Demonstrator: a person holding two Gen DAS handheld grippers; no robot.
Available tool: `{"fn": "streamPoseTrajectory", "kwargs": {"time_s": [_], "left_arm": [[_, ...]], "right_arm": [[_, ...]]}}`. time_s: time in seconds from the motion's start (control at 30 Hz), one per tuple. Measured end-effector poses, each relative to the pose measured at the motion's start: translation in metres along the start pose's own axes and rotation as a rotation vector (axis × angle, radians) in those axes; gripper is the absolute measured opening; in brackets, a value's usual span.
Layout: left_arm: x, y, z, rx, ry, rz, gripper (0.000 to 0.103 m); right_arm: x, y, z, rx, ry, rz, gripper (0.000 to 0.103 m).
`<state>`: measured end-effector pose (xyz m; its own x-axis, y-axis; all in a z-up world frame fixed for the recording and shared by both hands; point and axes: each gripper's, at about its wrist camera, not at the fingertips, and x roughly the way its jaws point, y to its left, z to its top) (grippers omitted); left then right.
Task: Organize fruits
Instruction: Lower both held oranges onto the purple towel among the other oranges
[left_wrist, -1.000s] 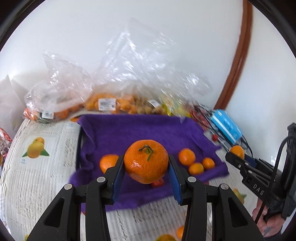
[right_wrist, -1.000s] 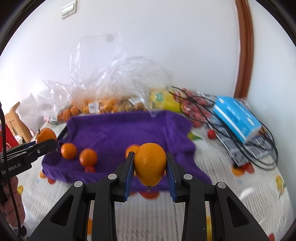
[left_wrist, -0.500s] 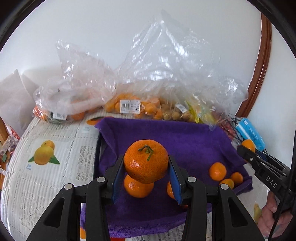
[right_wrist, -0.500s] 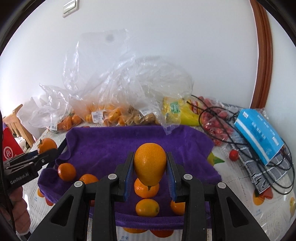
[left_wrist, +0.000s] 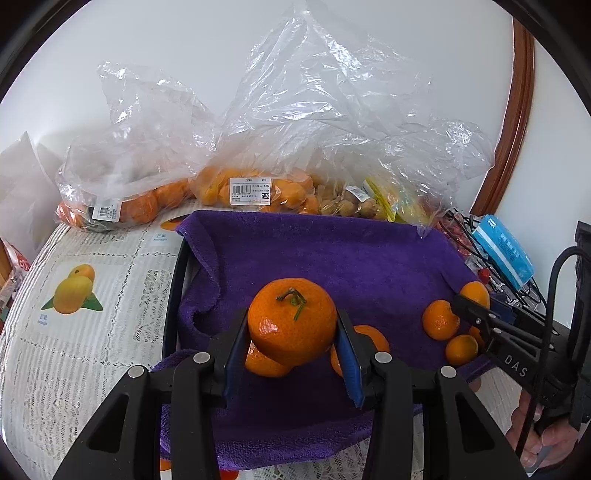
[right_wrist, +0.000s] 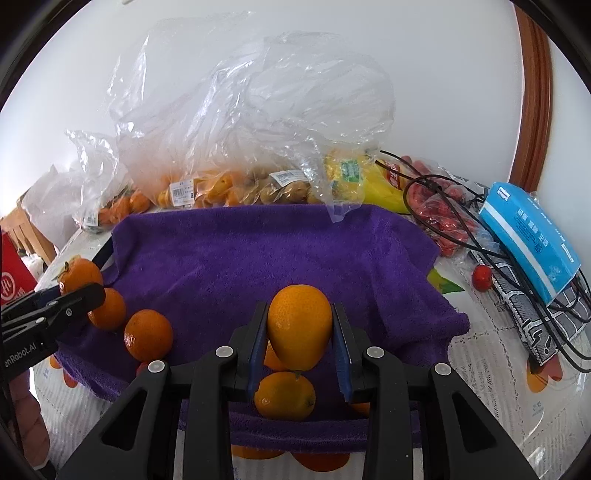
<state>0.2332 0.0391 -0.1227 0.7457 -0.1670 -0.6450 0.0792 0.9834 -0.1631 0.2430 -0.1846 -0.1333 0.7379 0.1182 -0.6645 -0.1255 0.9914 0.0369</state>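
My left gripper (left_wrist: 291, 350) is shut on a round mandarin with a green stem (left_wrist: 291, 326) and holds it above the purple towel (left_wrist: 332, 258). My right gripper (right_wrist: 300, 347) is shut on an oval yellow-orange fruit (right_wrist: 300, 326) above the same towel (right_wrist: 258, 251). Several small oranges lie on the towel's near part: one (left_wrist: 439, 319) by the right gripper's tip in the left wrist view, one (right_wrist: 147, 334) and one (right_wrist: 284, 395) in the right wrist view. The left gripper also shows at the left of the right wrist view (right_wrist: 74, 291).
Clear plastic bags of oranges (left_wrist: 251, 190) and small brown fruits (right_wrist: 284, 188) stand behind the towel by the wall. A blue box (right_wrist: 528, 240), black cables (right_wrist: 480, 251) and red fruits (right_wrist: 443, 214) lie right. A fruit-print tablecloth (left_wrist: 74, 314) covers the table.
Both grippers have moved forward and lower over the purple towel, still holding their fruits. The towel and bags look closer and larger.
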Motion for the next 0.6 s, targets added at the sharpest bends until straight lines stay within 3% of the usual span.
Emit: {"fn": "streamPoseTrajectory", "kwargs": {"time_s": [0.6], "left_arm": [[-0.001,-0.012,-0.005,0.029,0.003,-0.051,0.042]], "right_arm": [[0.002,0.009,-0.005,-0.034,0.009,0.003,0.033]]}}
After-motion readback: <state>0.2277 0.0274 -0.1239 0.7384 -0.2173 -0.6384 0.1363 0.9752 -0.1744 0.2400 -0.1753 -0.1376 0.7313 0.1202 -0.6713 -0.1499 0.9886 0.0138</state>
